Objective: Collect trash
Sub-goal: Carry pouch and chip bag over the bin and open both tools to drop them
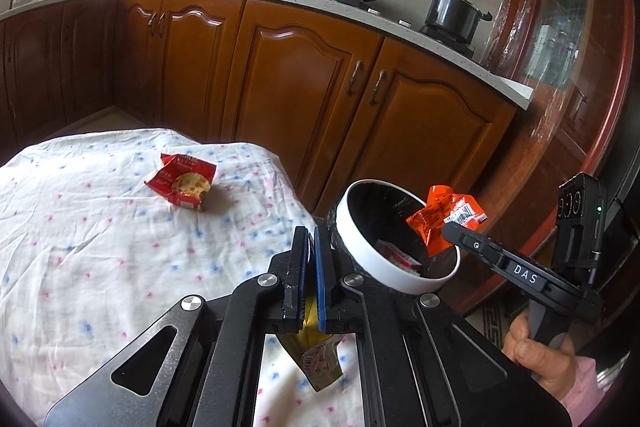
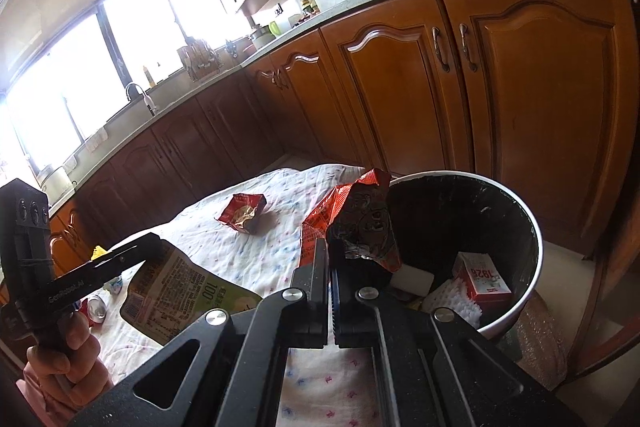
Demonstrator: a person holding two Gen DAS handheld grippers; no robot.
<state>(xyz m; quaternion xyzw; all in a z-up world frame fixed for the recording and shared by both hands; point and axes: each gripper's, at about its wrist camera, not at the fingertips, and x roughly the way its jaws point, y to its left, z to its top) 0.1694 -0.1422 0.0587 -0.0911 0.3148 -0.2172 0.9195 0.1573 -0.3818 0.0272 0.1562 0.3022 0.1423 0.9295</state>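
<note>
Tools clamped on wrappers beside the bin

Right tool (image 2: 331, 259) pinches an orange wrapper (image 2: 356, 223) at the bin (image 2: 532, 227) rim; left tool (image 1: 311, 247) grips a yellow-green pouch (image 2: 180, 291) (label legible only lower left, right view).

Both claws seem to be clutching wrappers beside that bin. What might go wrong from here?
The orange wrapper in the right gripper hangs near the bin's rim; released early, it may land outside. The left gripper pinches the green pouch only at its edge, so it might slip.

"DAS" on right tool (image 1: 452, 227), "100%" on pouch (image 2: 188, 291)
</note>
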